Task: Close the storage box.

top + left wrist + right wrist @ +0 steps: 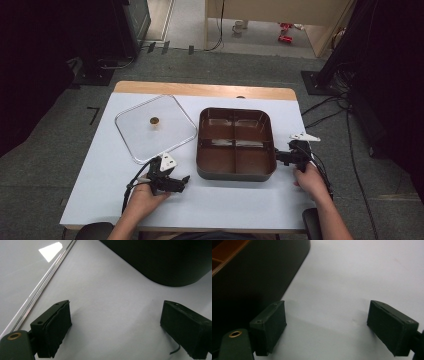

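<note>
A brown tray (235, 172) with four compartments sits at the middle of the white table top (240, 197). A clear square lid (170, 125) with a small brown knob (154, 120) lies flat to its left. My left gripper (181, 183) rests near the table's front, left of the tray's front corner, jaws open and holding nothing. My right gripper (281, 156) sits just off the tray's right wall, open and empty. In the left gripper view the gripper (115, 327) faces bare table, with the tray's dark corner (170, 262) ahead. In the right gripper view the gripper (327, 326) has the tray wall (254, 275) to its left.
The lid's edge (40, 290) runs beside the left gripper's left jaw. A wooden strip (200, 89) borders the table's far edge. Cables (325, 107) and dark stands lie on the grey floor around the table. Bare table shows in front of the tray.
</note>
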The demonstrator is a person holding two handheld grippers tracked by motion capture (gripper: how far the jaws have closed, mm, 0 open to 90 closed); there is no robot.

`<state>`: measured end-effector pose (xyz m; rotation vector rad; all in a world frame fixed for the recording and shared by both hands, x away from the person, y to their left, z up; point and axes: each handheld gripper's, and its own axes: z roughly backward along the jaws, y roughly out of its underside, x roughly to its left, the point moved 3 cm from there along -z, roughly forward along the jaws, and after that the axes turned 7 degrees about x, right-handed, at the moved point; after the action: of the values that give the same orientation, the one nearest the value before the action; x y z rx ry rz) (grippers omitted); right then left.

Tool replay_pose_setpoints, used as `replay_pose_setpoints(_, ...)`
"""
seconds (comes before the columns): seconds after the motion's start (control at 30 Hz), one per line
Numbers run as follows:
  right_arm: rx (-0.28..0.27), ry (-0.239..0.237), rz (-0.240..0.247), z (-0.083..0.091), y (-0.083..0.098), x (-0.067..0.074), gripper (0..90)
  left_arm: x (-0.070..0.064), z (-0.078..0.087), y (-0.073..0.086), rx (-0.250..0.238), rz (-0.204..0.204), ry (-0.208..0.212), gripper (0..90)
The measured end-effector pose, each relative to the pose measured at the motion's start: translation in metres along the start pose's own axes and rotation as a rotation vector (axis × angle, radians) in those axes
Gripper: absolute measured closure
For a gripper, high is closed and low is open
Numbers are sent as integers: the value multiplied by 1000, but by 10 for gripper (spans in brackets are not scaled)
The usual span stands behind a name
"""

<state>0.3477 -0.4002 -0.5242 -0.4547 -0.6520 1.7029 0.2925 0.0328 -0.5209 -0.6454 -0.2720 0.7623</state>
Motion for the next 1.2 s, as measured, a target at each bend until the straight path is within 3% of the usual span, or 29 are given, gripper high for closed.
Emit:
replay_pose_setpoints(0.17,1,0,-1,0,0,0,151,0,-1,-1,1,4,-1,90)
replay_pose_setpoints(0.23,0,0,-1,0,0,0,151,-3,-1,-2,6,25,-19,84)
replay_pose_setpoints(0.4,0,0,0,0,0,0,151,-4,0,-10,84,49,-35,110)
replay_pose_setpoints(0.5,0,1,0,0,0,0,151,-2,2,-12,94,61,-17,162)
replay_pose_setpoints(0.53,0,1,-1,0,0,0,151,1,4,-14,101,77,20,165)
replay_pose_setpoints(0.63,0,1,0,0,0,0,152,4,6,-16,96,75,45,218)
replay_pose_setpoints(0.73,0,1,0,0,0,0,152,6,9,-21,82,66,53,231)
replay_pose_setpoints(0.83,-1,1,1,0,0,0,152,9,9,-23,86,72,87,242)
replay_pose_setpoints(1.2,-1,1,0,0,0,0,152,19,11,-31,80,37,94,295)
